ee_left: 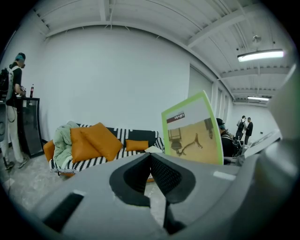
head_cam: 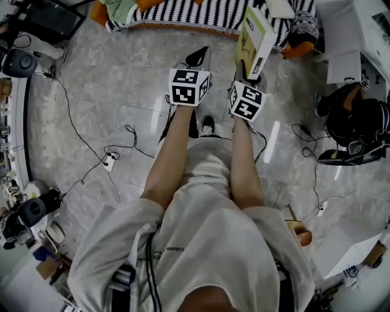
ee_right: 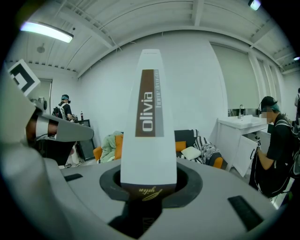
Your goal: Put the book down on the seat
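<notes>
Clamped upright by its lower end: a book (ee_right: pixel 149 122), stiff and glossy, white spine, green-edged cover. Pinched across its thickness by the right gripper (ee_right: pixel 149 187), jaws spread wide and pressing on it, probably to carry it steady. Not yet set down; striped sofa (head_cam: pixel 183 15) just ahead, soft, heaped with orange cushions (ee_left: pixel 93 140). Alongside, left gripper (ee_left: pixel 151 176), jaws together, holding nothing.

We hold both arms out fwd, side by side: L arm (head_cam: pixel 172 152), R arm (head_cam: pixel 245 167). L gripper (ee_left: pixel 151 157) jaws together, empty. R gripper (ee_right: pixel 149 187) jaws clamped on upright book (ee_right: pixel 149 126).
</notes>
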Available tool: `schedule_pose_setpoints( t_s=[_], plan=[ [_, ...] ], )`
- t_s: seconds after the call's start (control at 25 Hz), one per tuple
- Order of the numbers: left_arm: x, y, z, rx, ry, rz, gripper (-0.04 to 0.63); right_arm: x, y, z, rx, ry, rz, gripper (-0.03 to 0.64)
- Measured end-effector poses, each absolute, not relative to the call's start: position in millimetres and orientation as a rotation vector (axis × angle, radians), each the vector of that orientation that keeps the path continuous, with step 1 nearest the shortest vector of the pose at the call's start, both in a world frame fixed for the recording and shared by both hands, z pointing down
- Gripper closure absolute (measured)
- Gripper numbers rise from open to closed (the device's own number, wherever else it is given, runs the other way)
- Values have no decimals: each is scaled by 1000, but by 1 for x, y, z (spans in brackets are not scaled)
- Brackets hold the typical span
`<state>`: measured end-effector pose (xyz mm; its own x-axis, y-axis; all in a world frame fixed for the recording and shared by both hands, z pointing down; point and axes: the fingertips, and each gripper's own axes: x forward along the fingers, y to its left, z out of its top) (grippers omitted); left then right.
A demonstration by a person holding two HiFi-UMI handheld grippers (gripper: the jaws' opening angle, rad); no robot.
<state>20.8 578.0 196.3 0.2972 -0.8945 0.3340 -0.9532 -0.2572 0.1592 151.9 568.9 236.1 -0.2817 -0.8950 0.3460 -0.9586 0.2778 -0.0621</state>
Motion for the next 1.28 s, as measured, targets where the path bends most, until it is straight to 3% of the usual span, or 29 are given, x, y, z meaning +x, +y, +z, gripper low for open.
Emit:
schedule_pose_setpoints(
  t_s=[0.68,1.28],
  plan=[
    [37,489,206,2293,-1534,252,588,168,493,253,1770,-2228,471,491],
    [13,388,217,2370,-1361,294,588,135,408,265,1865,-2136,554,489]
  ],
)
